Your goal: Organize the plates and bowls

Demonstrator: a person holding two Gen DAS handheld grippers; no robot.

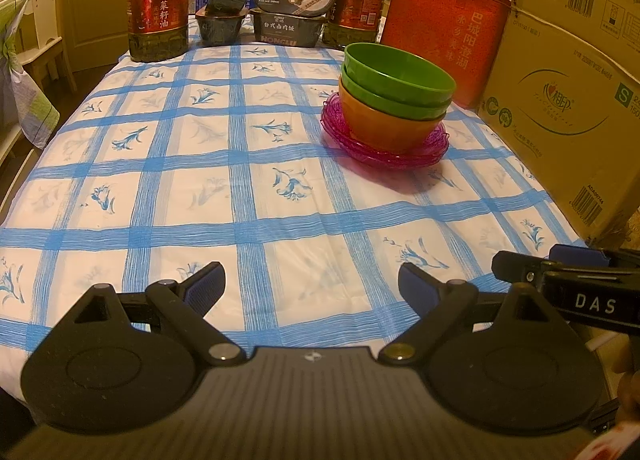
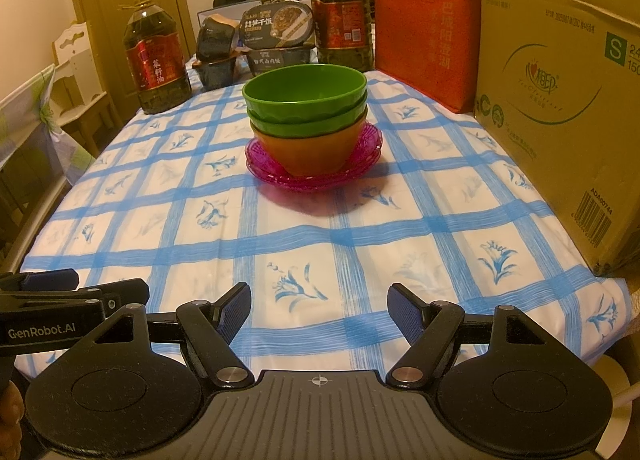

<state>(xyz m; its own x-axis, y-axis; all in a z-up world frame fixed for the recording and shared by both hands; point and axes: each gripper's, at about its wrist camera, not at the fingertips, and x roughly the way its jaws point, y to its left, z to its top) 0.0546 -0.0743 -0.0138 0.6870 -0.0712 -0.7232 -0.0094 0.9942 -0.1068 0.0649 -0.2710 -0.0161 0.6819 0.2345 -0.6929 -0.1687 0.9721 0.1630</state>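
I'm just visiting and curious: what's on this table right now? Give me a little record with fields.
surface: table with blue-checked floral cloth
stack top: two nested green plastic bowls
stack middle: orange plastic bowl, under the green ones
stack base: pink translucent scalloped plates
far edge: two large oil bottles, dark boxed meals
right side: red tote bag, large cardboard box
left gripper: fingers open, empty
right gripper: fingers open, empty

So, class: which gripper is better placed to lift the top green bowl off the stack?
Right, probably. The right gripper faces the top green bowl nearly dead ahead; from the left gripper it sits off to the right. Both are open and empty.
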